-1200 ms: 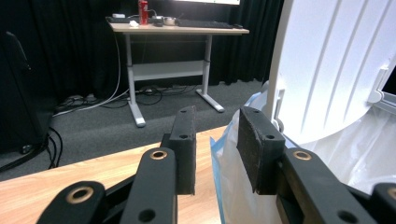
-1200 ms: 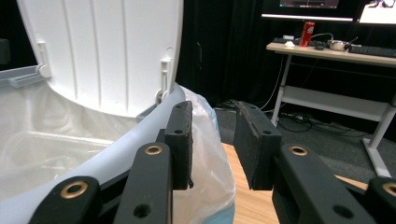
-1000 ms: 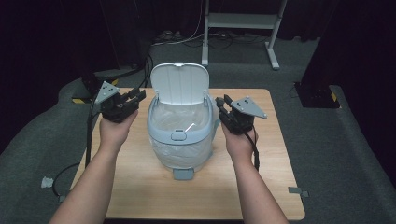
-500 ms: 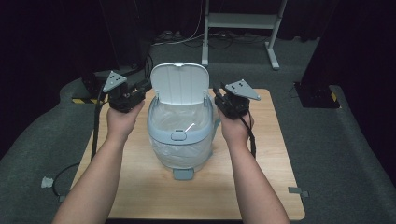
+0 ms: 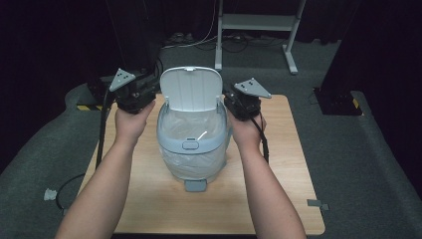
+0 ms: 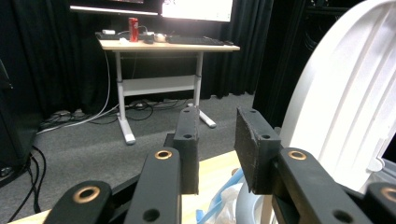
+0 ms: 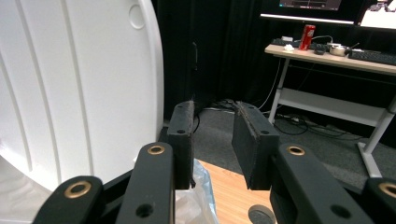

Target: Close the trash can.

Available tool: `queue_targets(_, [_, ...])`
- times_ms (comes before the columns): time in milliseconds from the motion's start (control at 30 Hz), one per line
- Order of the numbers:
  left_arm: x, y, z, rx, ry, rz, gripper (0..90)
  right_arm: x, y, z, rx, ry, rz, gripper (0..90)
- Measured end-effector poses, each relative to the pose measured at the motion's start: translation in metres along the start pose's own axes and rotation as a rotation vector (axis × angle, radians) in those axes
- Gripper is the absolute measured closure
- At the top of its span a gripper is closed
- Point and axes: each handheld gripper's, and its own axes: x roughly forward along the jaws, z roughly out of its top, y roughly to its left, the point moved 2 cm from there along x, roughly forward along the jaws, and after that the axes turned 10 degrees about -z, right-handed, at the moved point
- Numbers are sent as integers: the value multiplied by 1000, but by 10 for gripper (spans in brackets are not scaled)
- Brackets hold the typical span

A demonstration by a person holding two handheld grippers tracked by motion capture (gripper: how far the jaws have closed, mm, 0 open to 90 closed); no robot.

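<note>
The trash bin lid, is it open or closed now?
Open. The lid stands upright behind the trash bin, so the clear bag lining inside is exposed from above.

Dark room, hung all round with black curtains [image 6: 42,56]. Grey carpet [image 5: 358,164] underfoot, cables [image 6: 98,114] trailing across it. Wooden table [image 5: 278,164] in the middle, lit from above. Farther back, a white-legged desk [image 6: 163,46] carrying a red can [image 6: 133,22], a keyboard [image 6: 196,40] and bright monitors [image 6: 196,9]. Black stand [image 5: 338,89] at right, with a yellow-striped base [image 5: 87,107] at left.
</note>
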Motion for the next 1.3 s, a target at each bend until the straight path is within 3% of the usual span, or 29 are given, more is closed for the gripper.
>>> queue_targets(200, [3, 0, 0, -8, -2, -2, 710, 4, 0, 2, 0, 6, 3, 690])
queue_targets(533, [-3, -10, 3, 6, -30, -20, 706, -3, 2, 3, -15, -31, 13, 693])
queue_targets(867, [-20, -28, -1, 12, -62, -30, 655, -28, 4, -1, -21, -70, 32, 690])
queue_targets(1300, [-39, -48, -14, 51, -62, -25, 654, -59, 10, -16, -35, -101, 44, 694])
